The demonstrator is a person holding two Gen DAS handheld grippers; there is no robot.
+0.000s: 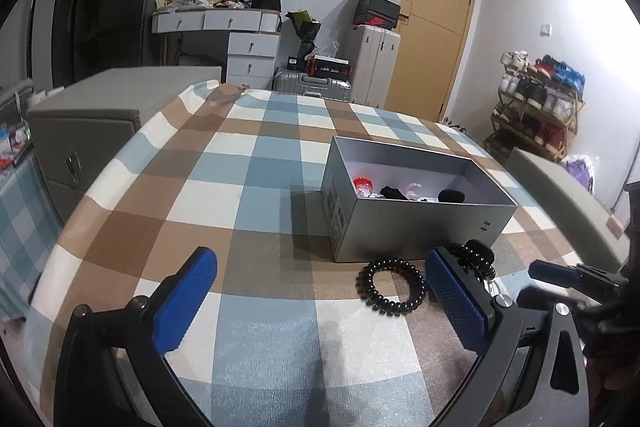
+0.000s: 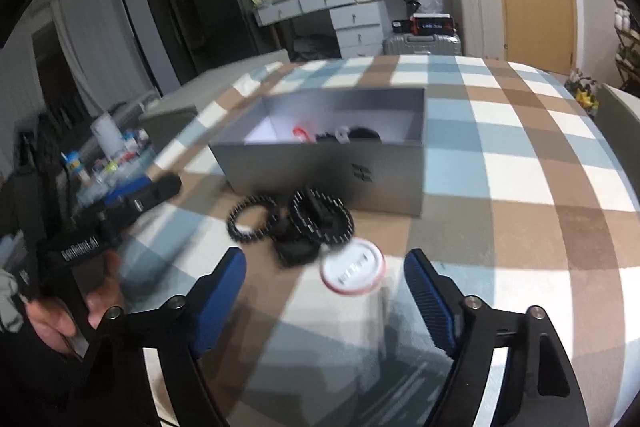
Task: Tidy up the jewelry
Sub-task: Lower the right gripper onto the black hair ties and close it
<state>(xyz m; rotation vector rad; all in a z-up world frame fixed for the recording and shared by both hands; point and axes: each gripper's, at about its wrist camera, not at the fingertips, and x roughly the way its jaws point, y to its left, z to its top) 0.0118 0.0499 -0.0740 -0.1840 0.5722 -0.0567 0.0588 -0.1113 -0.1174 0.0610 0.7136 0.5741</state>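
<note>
An open grey box [image 1: 420,223] stands on the checked tablecloth and holds several small items, red, black and clear. It also shows in the right wrist view [image 2: 328,167]. Two black spiral hair ties lie in front of it: one [image 1: 392,285] between my left gripper's fingers, one [image 1: 474,259] behind the right finger. In the right wrist view they lie side by side [image 2: 252,217] [image 2: 320,217], with a small black object [image 2: 296,251] before them. A small clear jar with a white lid [image 2: 353,271] stands between my right gripper's fingers. My left gripper [image 1: 320,303] is open and empty. My right gripper [image 2: 325,291] is open.
The table [image 1: 240,167] has a blue, brown and white checked cloth. Grey chairs stand at its left and right edges. My right gripper shows at the far right of the left wrist view [image 1: 560,273]. Desk, suitcases, door and shoe rack stand behind.
</note>
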